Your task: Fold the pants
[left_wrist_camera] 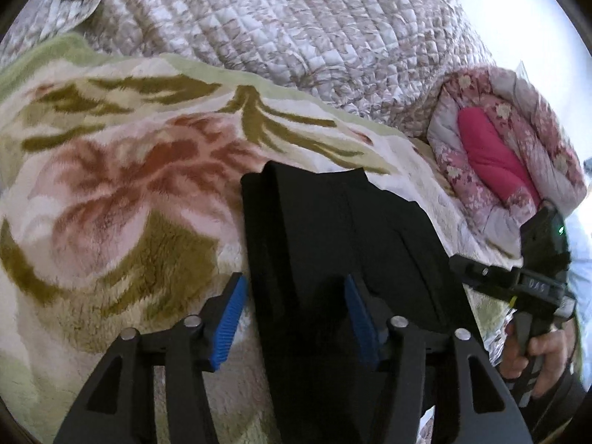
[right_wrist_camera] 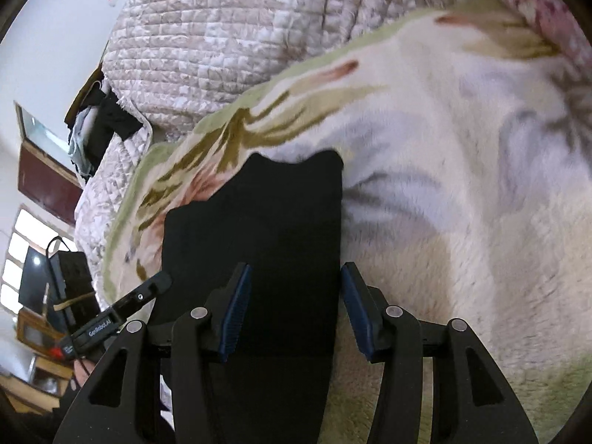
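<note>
The black pants (left_wrist_camera: 333,229) lie folded lengthwise as a long strip on a fluffy floral blanket (left_wrist_camera: 111,185). My left gripper (left_wrist_camera: 296,318) is open, its blue pads straddling the strip's left edge near its close end. In the right wrist view the pants (right_wrist_camera: 266,229) run away from me, with the far end notched. My right gripper (right_wrist_camera: 296,307) is open, its pads on either side of the strip's right part. The right gripper also shows in the left wrist view (left_wrist_camera: 532,285), held in a hand at the right.
A quilted beige cover (left_wrist_camera: 296,29) is heaped behind the blanket. A rolled pink floral quilt (left_wrist_camera: 499,148) lies at the right. In the right wrist view, dark clothes (right_wrist_camera: 107,118), a window and furniture (right_wrist_camera: 40,314) are at the left, past the bed edge.
</note>
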Demonstrator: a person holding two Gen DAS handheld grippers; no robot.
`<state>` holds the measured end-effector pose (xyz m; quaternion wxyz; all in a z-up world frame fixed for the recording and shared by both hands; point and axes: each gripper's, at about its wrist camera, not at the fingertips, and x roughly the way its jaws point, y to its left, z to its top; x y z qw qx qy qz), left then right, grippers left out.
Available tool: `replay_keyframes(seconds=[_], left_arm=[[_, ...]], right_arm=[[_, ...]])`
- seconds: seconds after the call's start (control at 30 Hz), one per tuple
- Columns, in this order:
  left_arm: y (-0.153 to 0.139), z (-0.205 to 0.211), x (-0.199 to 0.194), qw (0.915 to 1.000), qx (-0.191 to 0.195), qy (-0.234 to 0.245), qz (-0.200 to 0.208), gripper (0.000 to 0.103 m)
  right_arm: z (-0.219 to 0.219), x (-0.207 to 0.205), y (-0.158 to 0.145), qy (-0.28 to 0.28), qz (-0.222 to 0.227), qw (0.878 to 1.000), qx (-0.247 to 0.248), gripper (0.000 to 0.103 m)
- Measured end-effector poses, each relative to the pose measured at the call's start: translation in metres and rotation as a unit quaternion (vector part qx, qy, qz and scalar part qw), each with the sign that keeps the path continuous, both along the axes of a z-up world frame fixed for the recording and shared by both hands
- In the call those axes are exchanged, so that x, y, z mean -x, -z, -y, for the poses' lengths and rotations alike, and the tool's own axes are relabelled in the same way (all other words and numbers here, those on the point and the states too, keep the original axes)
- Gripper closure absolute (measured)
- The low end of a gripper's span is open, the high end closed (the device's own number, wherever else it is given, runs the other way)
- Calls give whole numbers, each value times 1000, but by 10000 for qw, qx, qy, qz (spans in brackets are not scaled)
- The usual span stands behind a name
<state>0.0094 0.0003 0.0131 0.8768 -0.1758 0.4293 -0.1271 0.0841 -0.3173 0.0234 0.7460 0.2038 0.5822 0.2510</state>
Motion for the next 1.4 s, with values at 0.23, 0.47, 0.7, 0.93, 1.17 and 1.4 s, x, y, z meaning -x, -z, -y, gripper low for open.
replay_keyframes(seconds=[0.23,0.47,0.7,0.93,1.17,1.4], left_arm=[[2,3,12,9999,76,23,69,43],[7,12,-12,9998,175,13,56,40],[3,15,-6,10000,84,-11,35,46],[-1,18,4,10000,-72,13,43,57],[-3,24,-1,9996,-256,54,98,61],[-19,32,5,9983,-473,152,290,76]], right_arm=[[3,16,0,19,-75,9994,-335,53],[-6,0,8,43,-34,9993,-374,53],[-5,9,5,-45,62,9996,-274,61],[-3,11,6,-51,80,9997,-247,67],[-6,10,8,-15,168,9998,-72,75],[-15,16,-18,-88,466,9989,23,88]])
